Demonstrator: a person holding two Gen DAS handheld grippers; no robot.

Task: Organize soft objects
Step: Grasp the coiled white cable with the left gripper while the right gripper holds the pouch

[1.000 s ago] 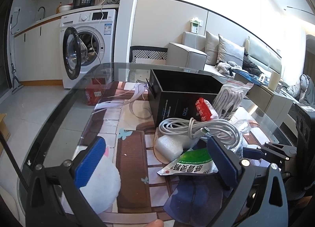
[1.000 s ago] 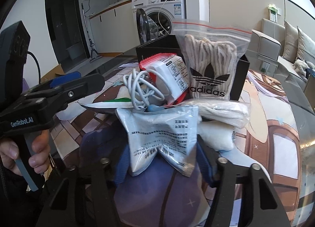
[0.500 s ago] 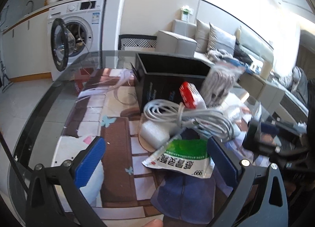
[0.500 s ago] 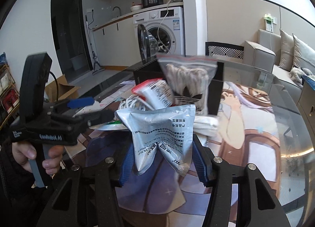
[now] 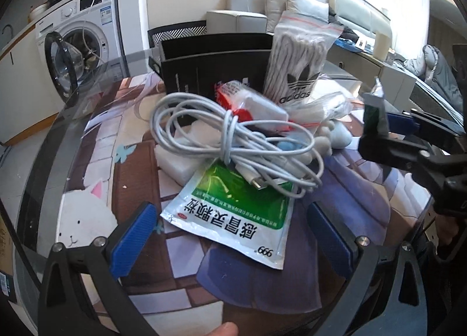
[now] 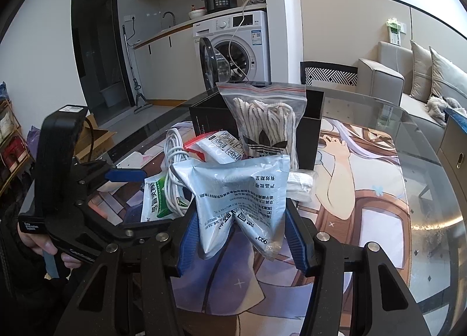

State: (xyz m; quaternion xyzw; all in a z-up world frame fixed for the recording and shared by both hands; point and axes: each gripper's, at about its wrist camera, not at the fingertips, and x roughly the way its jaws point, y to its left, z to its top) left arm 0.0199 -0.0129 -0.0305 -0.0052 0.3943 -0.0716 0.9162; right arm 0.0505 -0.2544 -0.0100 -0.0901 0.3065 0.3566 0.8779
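A pile of soft things lies on the glass table (image 5: 73, 131). It holds a green and white sachet (image 5: 233, 216), a coiled white cable (image 5: 233, 143), a red and white packet (image 5: 254, 105) and a zip bag of laces (image 5: 300, 56). The zip bag leans on a black box (image 5: 216, 59). My left gripper (image 5: 230, 236) is open, its blue pads either side of the green sachet's near end and not touching it. My right gripper (image 6: 239, 234) is shut on a silver-white sachet (image 6: 239, 196), held clear of the table. In the right wrist view the left gripper (image 6: 137, 199) sits by the green sachet (image 6: 154, 199).
A white foam block (image 5: 175, 161) and a clear bag of white cloth (image 5: 324, 105) lie in the pile. The table's curved edge (image 5: 38, 178) runs close on the left. A washing machine (image 6: 233, 50) with its door open, a chair (image 6: 329, 73) and a sofa (image 6: 423, 79) stand beyond.
My left gripper has come down and forward over the pile, so the green sachet now lies between its open pads. My right gripper rose with the silver-white sachet, then held still.
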